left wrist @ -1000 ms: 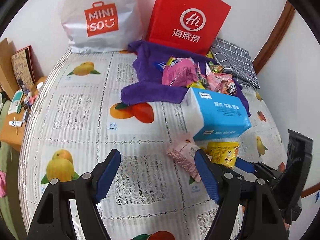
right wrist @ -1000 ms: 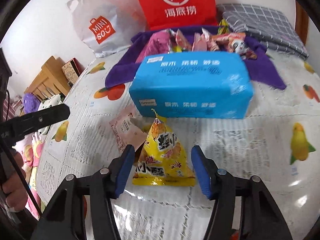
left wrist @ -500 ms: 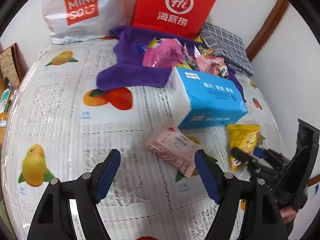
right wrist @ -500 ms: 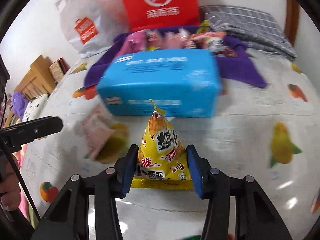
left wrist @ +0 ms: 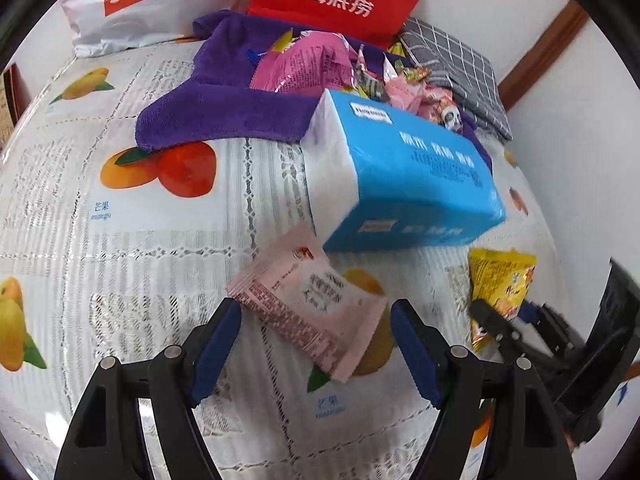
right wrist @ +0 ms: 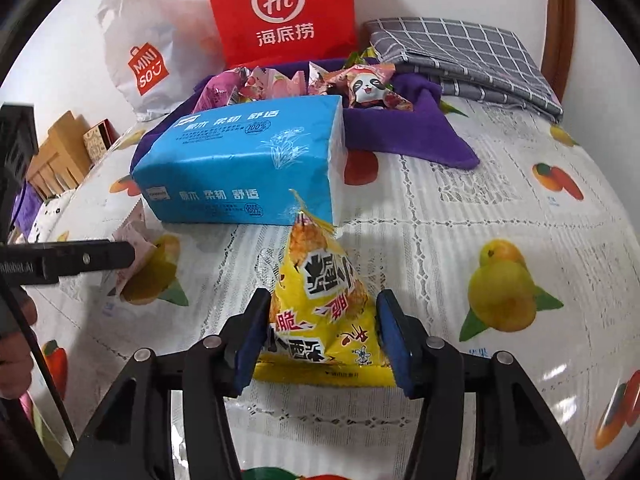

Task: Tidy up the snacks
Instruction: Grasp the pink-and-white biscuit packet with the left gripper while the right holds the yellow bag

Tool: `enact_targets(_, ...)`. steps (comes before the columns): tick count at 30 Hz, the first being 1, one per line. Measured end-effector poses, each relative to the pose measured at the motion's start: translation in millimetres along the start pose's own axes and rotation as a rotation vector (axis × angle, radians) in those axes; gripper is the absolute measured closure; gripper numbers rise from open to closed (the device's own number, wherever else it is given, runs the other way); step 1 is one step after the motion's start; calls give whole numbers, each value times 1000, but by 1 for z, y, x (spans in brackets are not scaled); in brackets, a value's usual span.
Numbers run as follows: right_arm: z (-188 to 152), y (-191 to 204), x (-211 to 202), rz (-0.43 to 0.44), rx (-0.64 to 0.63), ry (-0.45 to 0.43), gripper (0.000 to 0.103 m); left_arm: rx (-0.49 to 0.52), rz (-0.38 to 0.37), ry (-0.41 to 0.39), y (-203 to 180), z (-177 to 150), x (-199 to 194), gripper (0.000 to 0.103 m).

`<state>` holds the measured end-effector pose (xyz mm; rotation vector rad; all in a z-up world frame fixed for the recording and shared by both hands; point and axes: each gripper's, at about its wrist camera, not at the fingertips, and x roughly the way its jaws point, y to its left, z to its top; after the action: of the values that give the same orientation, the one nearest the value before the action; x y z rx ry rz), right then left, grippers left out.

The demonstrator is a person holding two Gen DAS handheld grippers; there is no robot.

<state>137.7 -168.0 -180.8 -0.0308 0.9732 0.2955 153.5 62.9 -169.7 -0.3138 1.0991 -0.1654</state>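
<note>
**Two claws, two snack packs**

The yellow pack (right wrist: 326,308) stands like a little pyramid on the surface (right wrist: 480,208), just in front of the blue tissue pack (right wrist: 244,164). The right claw (right wrist: 322,340) is clenched around its lower part, both blue pads pressed against the sides, and the bottom seam sticks out below them. From the left claw's camera the same yellow pack (left wrist: 502,284) shows at the right edge, with the right claw (left wrist: 504,322) on it.

The pink pack (left wrist: 310,306) lies flat and slantwise on the surface (left wrist: 120,260), one corner near the white end of the tissue pack (left wrist: 404,184). The left claw (left wrist: 316,344) hangs released over it, its pads wide to either side and apart from the wrapper. In the right camera the pink pack (right wrist: 134,252) is half hidden behind a finger of the left claw (right wrist: 68,260).

Behind the tissue pack a purple towel (right wrist: 400,120) is spread out, with a heap of snacks (right wrist: 320,82) on it, one wrapper bearing a panda face. Farther back, a red bag (right wrist: 284,12) and a white bag (right wrist: 140,48) lean against the wall, and a folded grey checked cloth (right wrist: 464,56) lies to the right. The surface wears a white cover printed with fruit.
</note>
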Motion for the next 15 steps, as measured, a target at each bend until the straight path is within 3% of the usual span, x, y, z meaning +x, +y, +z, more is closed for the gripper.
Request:
enact_targets(6, 0, -2, 2, -2, -1, -26, 49, 10, 21, -23, -6, 5, 6, 29)
enact_targets(10, 0, -3, 2, 5, 5, -27, 49, 73, 99, -38, -17, 2, 8, 38)
enact_targets(15, 1, -3, 2, 6, 4, -26, 49, 79, 91, -37, -16, -2, 4, 51)
